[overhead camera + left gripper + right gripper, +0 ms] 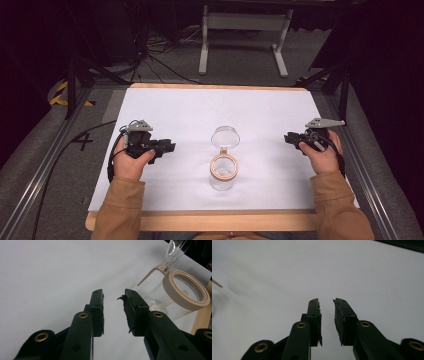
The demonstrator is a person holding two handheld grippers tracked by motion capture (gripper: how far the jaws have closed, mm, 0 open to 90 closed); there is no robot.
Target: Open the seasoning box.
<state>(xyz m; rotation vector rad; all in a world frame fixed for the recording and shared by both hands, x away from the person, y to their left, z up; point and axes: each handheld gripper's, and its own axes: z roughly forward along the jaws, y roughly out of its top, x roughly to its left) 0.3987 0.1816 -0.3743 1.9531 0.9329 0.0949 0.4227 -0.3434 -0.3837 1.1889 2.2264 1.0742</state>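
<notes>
**Two grippers parted and empty, glass jar between them**

On the white-topped bench (pixel 175 105) with its pale wooden edge, a clear glass jar with a beige ring-shaped rim and a hinged glass lid swung open (pixel 223 170) stands near the middle of the front edge. The left gripper (pixel 167 146) rests on the surface toward the left edge, held in the person's left hand (pixel 131 162); the right gripper (pixel 291 138) sits toward the right edge in the right hand (pixel 324 157). Both point inward at the jar and stay well apart from it.

The left gripper view (pixel 113 296) adds what the high view cannot: the jaws stand a narrow gap apart with nothing between them, their black pads (pixel 128 307) frayed, and the jar (pixel 186 290) lies ahead to the right with its lid (pixel 175 251) tilted up. The right gripper view (pixel 326 302) likewise shows a narrow empty gap over bare white surface.

Brown sleeves (pixel 117 210) enter from the front. Beyond the far edge, grey floor, black cables (pixel 155 55) and a white metal stand (pixel 245 35) sit in a dark room.
</notes>
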